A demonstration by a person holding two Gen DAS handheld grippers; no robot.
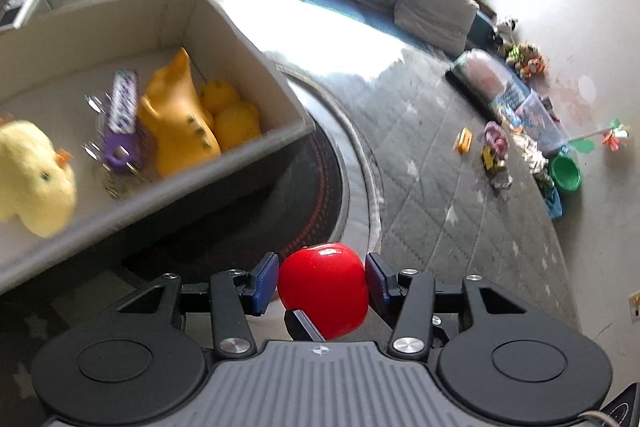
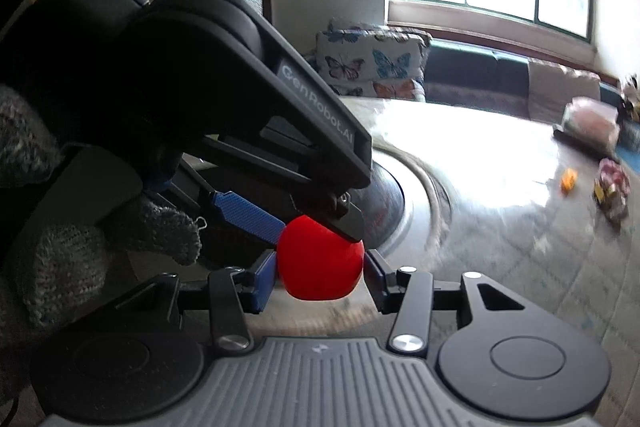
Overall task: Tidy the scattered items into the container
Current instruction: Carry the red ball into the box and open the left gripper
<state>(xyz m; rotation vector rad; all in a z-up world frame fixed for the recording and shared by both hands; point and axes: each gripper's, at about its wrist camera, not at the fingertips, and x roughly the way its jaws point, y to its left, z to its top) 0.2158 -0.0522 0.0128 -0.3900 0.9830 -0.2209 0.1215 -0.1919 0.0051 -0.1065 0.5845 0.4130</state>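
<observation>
Grippers converge — left gripper point(image 1: 322, 283) and right gripper point(image 2: 320, 277) both pinch one red ball point(image 1: 324, 289); box point(image 1: 256, 143) at ten o'clock — uneven release risks a roll-away.

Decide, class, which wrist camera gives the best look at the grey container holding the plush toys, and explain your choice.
The left wrist view. It shows the grey container with its open top, holding a pale yellow plush duck, a purple item and an orange plush. The right wrist view shows none of it; the other gripper's body blocks that side.

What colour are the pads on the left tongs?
Blue pads, gripping the red ball; clearest in the left wrist view.
</observation>
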